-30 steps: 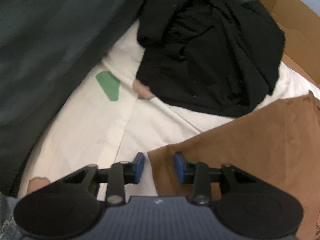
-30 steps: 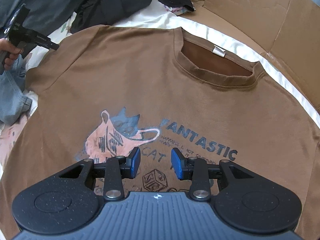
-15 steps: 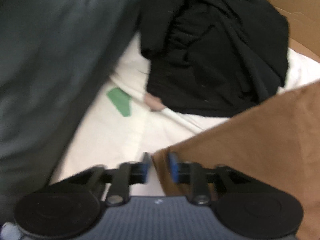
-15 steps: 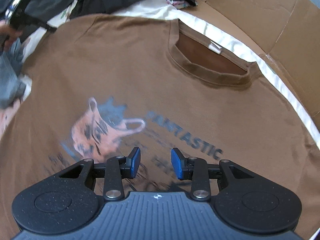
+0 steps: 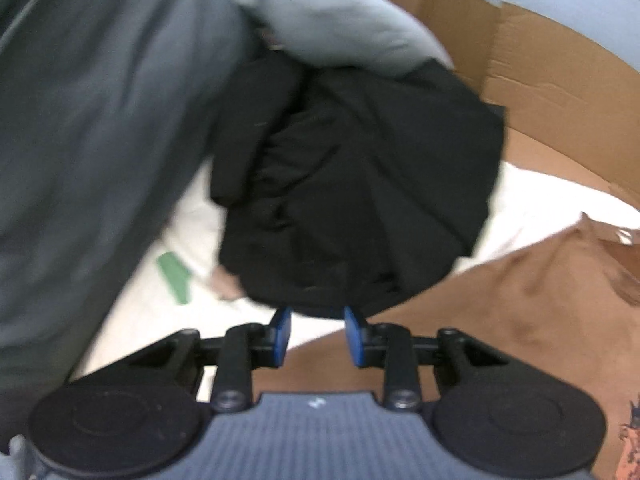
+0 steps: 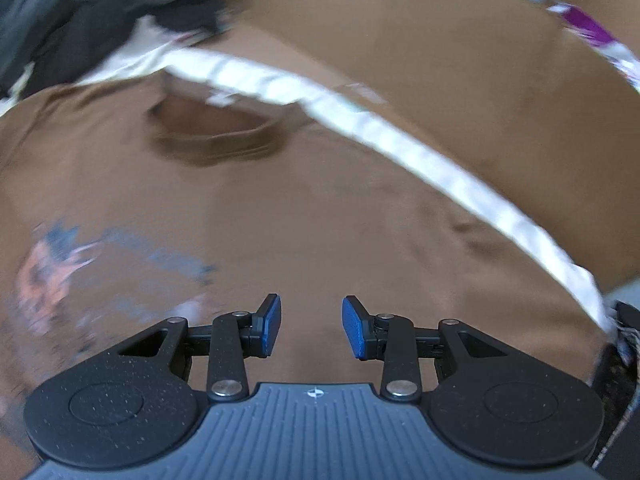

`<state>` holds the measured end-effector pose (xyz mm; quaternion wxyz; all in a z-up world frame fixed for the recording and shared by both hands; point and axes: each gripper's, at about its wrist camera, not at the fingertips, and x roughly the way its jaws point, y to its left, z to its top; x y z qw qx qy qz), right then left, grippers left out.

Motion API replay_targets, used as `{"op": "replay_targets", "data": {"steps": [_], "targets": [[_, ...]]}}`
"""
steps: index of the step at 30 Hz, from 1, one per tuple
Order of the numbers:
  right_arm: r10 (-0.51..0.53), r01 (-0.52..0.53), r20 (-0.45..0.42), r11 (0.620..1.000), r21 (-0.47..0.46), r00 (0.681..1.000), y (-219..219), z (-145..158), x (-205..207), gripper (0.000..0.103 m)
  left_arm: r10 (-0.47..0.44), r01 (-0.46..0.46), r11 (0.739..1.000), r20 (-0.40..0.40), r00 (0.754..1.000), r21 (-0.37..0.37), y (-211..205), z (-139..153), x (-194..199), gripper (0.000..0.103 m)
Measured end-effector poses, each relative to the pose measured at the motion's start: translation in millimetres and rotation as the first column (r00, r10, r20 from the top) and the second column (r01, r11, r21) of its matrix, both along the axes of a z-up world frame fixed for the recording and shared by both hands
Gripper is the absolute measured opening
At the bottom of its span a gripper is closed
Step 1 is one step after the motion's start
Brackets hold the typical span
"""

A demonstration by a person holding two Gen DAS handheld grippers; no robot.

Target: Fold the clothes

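A brown T-shirt with a pink and blue cat print lies flat on a white sheet, its collar towards the far side. My right gripper is open and empty, just above the shirt's chest right of the print. In the left wrist view the same shirt fills the lower right. My left gripper is open and empty over the shirt's edge, where it meets the white sheet. Both views are motion-blurred.
A heap of black clothes lies just beyond the left gripper, with a pale grey garment behind it and dark grey cloth on the left. Cardboard walls ring the far and right sides. A green patch marks the sheet.
The left gripper, nearly shut at the shirt's corner half a second ago, has opened and moved over the shirt. The right gripper has swung right across the shirt, away from the print.
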<state>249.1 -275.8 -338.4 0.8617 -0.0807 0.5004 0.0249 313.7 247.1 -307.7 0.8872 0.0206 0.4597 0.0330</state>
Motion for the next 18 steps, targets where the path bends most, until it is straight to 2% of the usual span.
{"op": "replay_targets", "data": {"steps": [4,7,8,11,16,18], "targets": [[-0.093,0.092,0.029,0.996,0.021,0.995,-20,-5,13,0.041,-0.067,0.068,0.997,0.038,0.997,-0.033,-27,10,-1,0.03],[-0.149,0.148,0.05,0.988,0.037,0.988,-33,-10,22,0.04,-0.117,0.12,0.991,0.042,0.992,-0.067,-46,9,2,0.013],[-0.167,0.165,0.052,0.986,0.038,0.985,-37,-12,25,0.04,-0.136,0.138,0.988,0.042,0.99,-0.066,-54,7,3,0.012],[-0.203,0.201,0.074,0.979,0.021,0.976,-46,-16,34,0.039,-0.167,0.169,0.984,0.039,0.985,-0.063,-72,-3,8,0.012],[-0.288,0.281,0.092,0.956,0.088,0.953,-65,-22,48,0.038,-0.164,0.164,0.984,0.008,0.986,-0.064,-85,-24,22,0.009],[-0.318,0.309,0.09,0.946,0.101,0.944,-72,-26,51,0.036,-0.151,0.151,0.988,-0.016,0.988,-0.029,-88,-33,28,0.009]]}}
